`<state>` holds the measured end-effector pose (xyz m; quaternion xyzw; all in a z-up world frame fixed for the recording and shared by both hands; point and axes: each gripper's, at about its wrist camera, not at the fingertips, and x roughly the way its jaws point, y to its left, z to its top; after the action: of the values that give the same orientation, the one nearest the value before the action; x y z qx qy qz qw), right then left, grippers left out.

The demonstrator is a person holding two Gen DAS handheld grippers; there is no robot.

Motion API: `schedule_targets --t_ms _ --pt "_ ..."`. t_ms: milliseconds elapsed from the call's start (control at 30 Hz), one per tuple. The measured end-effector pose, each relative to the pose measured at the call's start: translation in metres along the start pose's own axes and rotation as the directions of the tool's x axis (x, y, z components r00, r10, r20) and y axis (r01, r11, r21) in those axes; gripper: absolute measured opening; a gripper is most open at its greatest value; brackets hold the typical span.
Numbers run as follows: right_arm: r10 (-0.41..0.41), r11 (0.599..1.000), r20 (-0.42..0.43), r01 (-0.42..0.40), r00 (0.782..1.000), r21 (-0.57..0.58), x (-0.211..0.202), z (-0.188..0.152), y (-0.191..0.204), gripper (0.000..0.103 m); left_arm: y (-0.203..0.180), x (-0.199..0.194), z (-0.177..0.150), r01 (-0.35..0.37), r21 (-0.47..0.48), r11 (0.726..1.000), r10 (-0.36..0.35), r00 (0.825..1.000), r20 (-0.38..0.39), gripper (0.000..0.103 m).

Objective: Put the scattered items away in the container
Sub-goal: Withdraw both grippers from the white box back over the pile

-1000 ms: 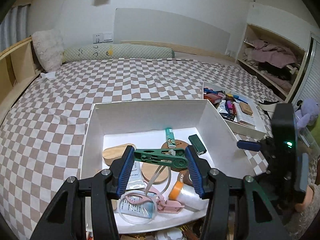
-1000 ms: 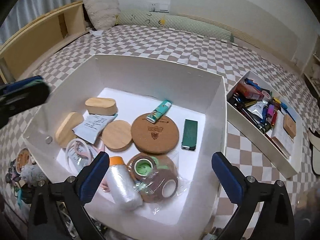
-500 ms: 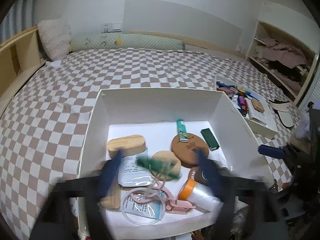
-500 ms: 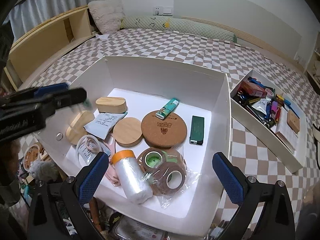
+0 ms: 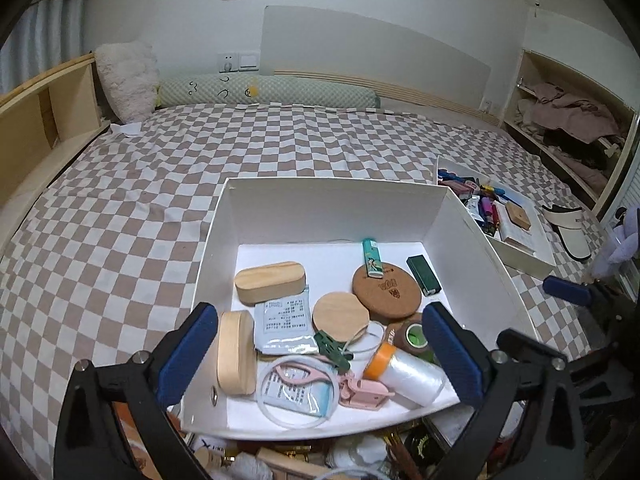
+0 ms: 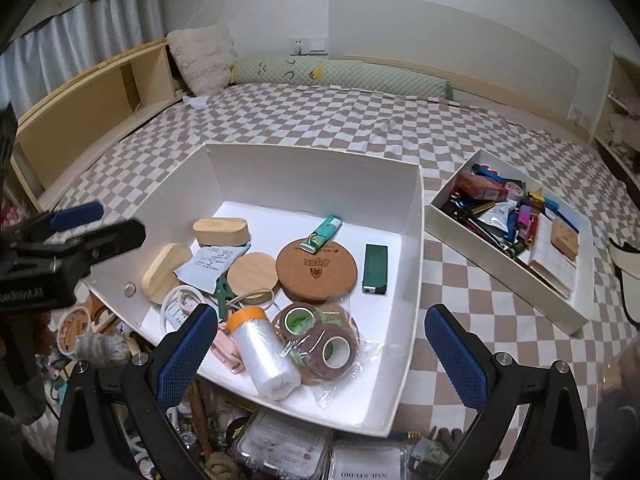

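A large white box (image 5: 332, 208) (image 6: 312, 168) sits on the checkered bed. It holds wooden blocks, a cork coaster (image 5: 386, 290), a lighter, tape rolls (image 6: 320, 332) and a plastic film roll (image 5: 404, 372). A green clip (image 5: 332, 348) (image 6: 223, 290) lies in the box on the other items. My left gripper (image 5: 320, 356) is open and empty above the box's near edge. My right gripper (image 6: 320, 356) is open and empty above the box's near right part.
A smaller white tray (image 6: 508, 216) (image 5: 496, 216) full of pens and small items lies to the right on the bed. Loose clutter (image 6: 280, 444) lies below the box's near edge. A wooden shelf (image 6: 92, 108) runs along the left.
My left gripper opened and let go of the green clip, which dropped into the box. The left gripper pulled back. The right gripper stayed open and drew back a little.
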<state>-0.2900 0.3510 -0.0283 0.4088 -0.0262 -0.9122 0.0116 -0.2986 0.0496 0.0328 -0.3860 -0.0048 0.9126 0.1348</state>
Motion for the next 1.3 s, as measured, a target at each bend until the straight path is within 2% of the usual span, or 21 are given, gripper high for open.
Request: schedule_targets --t_ms 200,467,833,1033,1133,1300 --pt "-0.005 1.0 0.022 0.005 1.0 0.014 -0.024 -0.004 -0.001 0.103 -0.007 -0.014 -0.013 -0.027 0.054 0.998 0.029 0.999 -0.037 0.103" --pt "-0.023 0.998 0.067 0.019 0.997 0.053 -0.057 -0.009 -0.001 0.103 -0.011 -0.045 -0.024 -0.055 0.056 0.997 0.056 0.998 -0.018 0.103" --pt "-0.018 0.996 0.106 0.009 0.994 0.086 -0.103 -0.03 0.005 0.103 -0.015 -0.102 -0.041 -0.017 0.03 0.999 0.016 0.999 0.047 0.103" --pt "-0.009 0.995 0.123 -0.003 0.992 0.1 -0.127 -0.051 0.006 0.103 -0.019 -0.129 -0.062 0.003 0.033 0.999 -0.005 0.998 0.061 0.103" --pt "-0.039 0.996 0.144 0.028 0.989 0.081 -0.138 -0.064 0.012 0.103 -0.02 -0.139 -0.07 0.002 0.036 0.999 -0.004 0.998 0.066 0.103" --pt "-0.02 0.998 0.17 0.009 0.985 0.065 -0.15 -0.085 0.02 0.103 -0.023 -0.155 -0.085 -0.004 0.056 0.998 0.0 0.997 0.075 0.103"
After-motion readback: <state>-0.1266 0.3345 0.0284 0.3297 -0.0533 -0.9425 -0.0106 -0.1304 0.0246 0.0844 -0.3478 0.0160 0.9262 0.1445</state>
